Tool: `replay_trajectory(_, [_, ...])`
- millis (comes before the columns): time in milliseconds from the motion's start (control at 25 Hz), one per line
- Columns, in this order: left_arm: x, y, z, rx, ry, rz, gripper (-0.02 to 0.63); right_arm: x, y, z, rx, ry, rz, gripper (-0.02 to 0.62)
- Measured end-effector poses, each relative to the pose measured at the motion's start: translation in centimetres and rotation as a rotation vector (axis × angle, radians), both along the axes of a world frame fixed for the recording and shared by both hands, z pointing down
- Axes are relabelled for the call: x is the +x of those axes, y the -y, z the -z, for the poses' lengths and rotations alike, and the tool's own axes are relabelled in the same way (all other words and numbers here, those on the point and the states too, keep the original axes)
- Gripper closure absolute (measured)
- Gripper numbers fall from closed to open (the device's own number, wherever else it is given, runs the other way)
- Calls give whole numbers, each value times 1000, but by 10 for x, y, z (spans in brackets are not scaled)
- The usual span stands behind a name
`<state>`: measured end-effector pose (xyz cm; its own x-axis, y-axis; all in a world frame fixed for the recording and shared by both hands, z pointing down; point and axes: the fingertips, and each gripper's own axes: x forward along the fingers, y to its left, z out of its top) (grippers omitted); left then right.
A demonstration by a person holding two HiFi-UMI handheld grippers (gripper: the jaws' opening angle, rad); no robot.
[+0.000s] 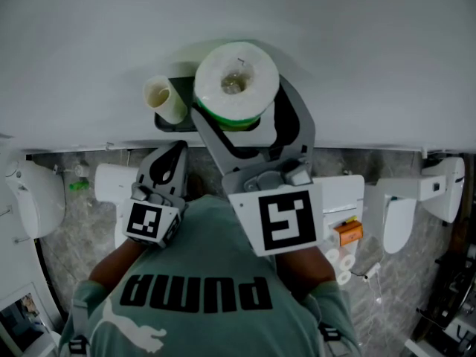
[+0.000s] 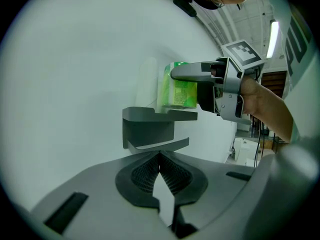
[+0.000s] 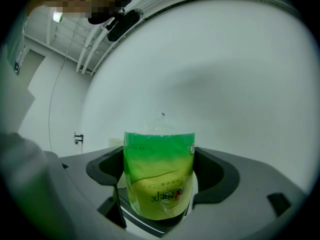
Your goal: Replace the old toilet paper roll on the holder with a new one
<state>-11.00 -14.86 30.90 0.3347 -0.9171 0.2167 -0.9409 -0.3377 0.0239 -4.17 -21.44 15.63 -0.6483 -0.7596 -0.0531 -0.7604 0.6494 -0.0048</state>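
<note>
A new toilet roll [image 1: 236, 80] in green plastic wrap is held at the white wall, just above the dark grey holder [image 1: 169, 119]. My right gripper [image 1: 242, 101] is shut on it, with one jaw on each side. In the right gripper view the wrapped roll [image 3: 159, 176] fills the gap between the jaws. An empty cardboard tube [image 1: 165, 100] stands on the holder's top, left of the new roll. My left gripper [image 1: 177, 151] hangs lower, below the holder, shut and empty. Its pads [image 2: 167, 176] meet under the holder [image 2: 150, 126], with the new roll [image 2: 177, 91] beyond.
Far below is a marbled floor with white fixtures at the left [image 1: 36, 196] and right [image 1: 440, 186]. A white tank [image 1: 343, 193], an orange object [image 1: 348, 233] and spare rolls [image 1: 341, 263] are at the lower right. The plain wall [image 1: 372, 50] spans the top.
</note>
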Motion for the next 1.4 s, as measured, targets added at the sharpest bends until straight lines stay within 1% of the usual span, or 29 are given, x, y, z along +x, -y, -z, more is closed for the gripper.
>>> replay_trajectory(520, [21, 2, 1, 11, -1, -53, 603, 17, -20, 6, -15, 20, -25, 175])
replay_trajectory(840, [53, -1, 1, 15, 4, -150, 603, 34, -35, 6, -20, 28, -42, 175])
replay_trajectory(1400, [83, 2, -1, 6, 2, -180, 603, 77, -39, 9, -12, 43, -105, 175])
